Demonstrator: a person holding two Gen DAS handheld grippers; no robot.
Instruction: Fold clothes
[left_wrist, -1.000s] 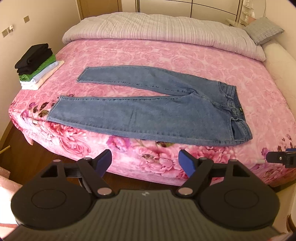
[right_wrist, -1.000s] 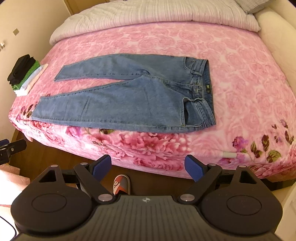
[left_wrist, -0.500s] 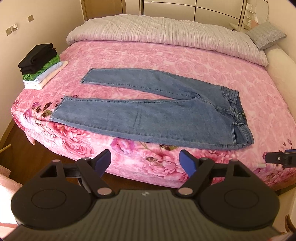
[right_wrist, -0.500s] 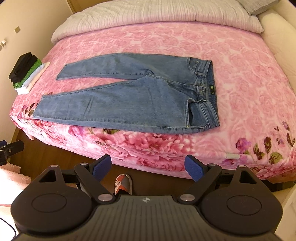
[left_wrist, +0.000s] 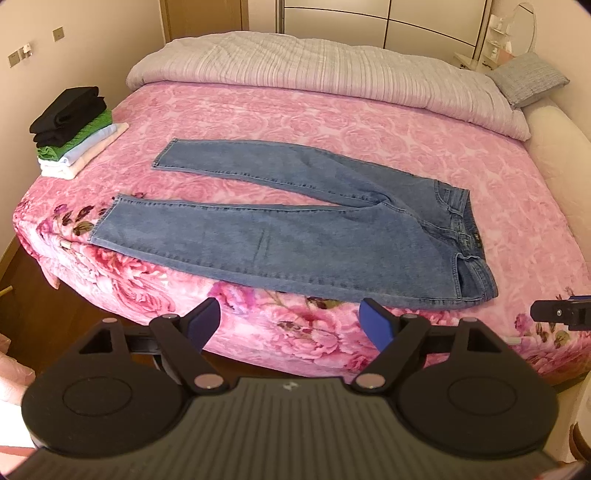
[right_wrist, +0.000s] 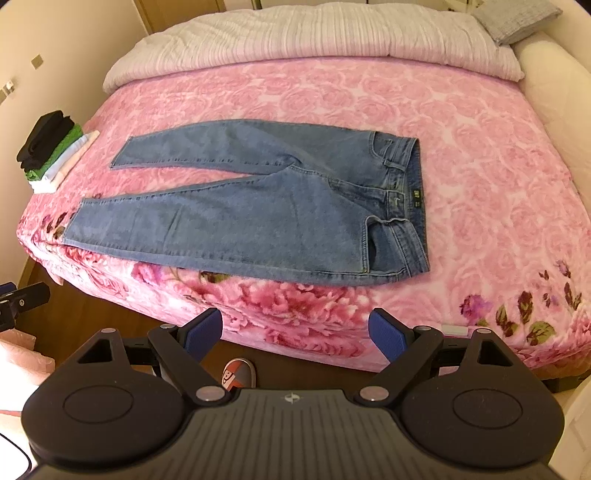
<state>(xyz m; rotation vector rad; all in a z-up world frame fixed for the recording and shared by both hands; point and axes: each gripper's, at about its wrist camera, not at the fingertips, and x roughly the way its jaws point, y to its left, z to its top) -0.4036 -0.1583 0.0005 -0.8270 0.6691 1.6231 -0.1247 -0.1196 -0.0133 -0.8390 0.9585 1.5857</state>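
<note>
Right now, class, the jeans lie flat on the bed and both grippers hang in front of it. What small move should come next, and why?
Probably bring both grippers forward to the jeans' near edge. The left gripper and right gripper are open and empty, short of the bed, and the legs lie apart, unfolded.

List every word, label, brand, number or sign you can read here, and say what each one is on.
No text here can be read for certain.
Label inside the jeans waistband: pale marks, too small and blurred to read.
Small embossed mark on each gripper's body, seen in both wrist views: a symbol, no letters.
Slipper on the floor: a printed picture, no legible words.
</note>
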